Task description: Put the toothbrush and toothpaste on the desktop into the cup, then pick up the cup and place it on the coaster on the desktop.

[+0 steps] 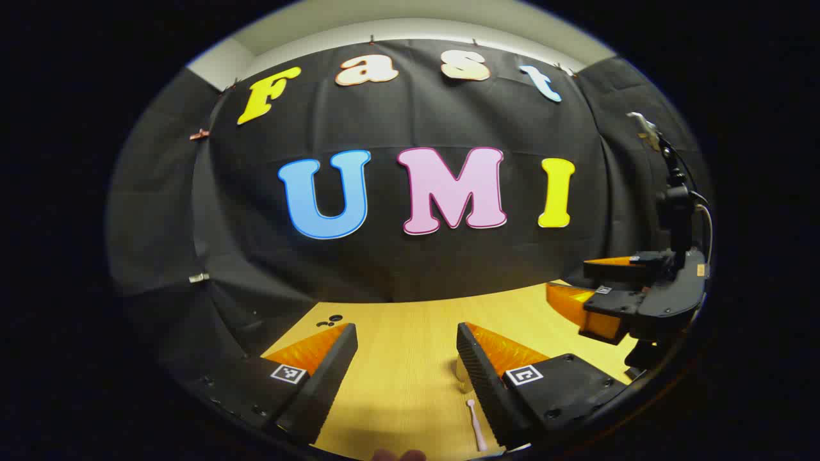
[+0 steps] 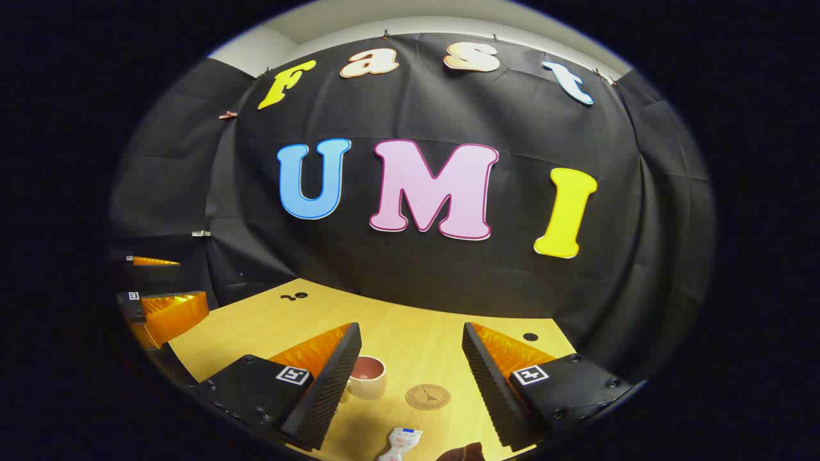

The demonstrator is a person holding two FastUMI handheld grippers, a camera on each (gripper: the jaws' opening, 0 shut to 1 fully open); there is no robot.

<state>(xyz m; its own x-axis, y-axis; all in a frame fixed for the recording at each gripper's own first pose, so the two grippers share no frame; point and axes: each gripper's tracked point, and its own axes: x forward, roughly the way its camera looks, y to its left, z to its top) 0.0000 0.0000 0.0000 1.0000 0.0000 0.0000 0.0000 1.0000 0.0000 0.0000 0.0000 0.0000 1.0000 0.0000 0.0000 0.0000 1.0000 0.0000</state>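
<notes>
In the right gripper view a beige cup (image 2: 367, 376) with a reddish inside stands upright on the wooden desktop (image 2: 416, 346), just beside my right gripper's left finger. A round brown coaster (image 2: 427, 396) lies to its right, apart from it. A white toothpaste tube (image 2: 400, 444) lies nearer, at the bottom edge. My right gripper (image 2: 411, 333) is open above them, holding nothing. In the left gripper view a pale pink toothbrush (image 1: 475, 426) lies flat by my right finger, and the cup (image 1: 461, 379) peeks out behind that finger. My left gripper (image 1: 405, 333) is open and holds nothing.
The right gripper (image 1: 570, 282) hovers open at the far right of the left gripper view; the left gripper (image 2: 192, 280) hovers at the far left of the right gripper view. Small dark holes (image 2: 295, 296) mark the desktop near the black cloth wall. A fingertip (image 1: 397, 455) shows at the bottom.
</notes>
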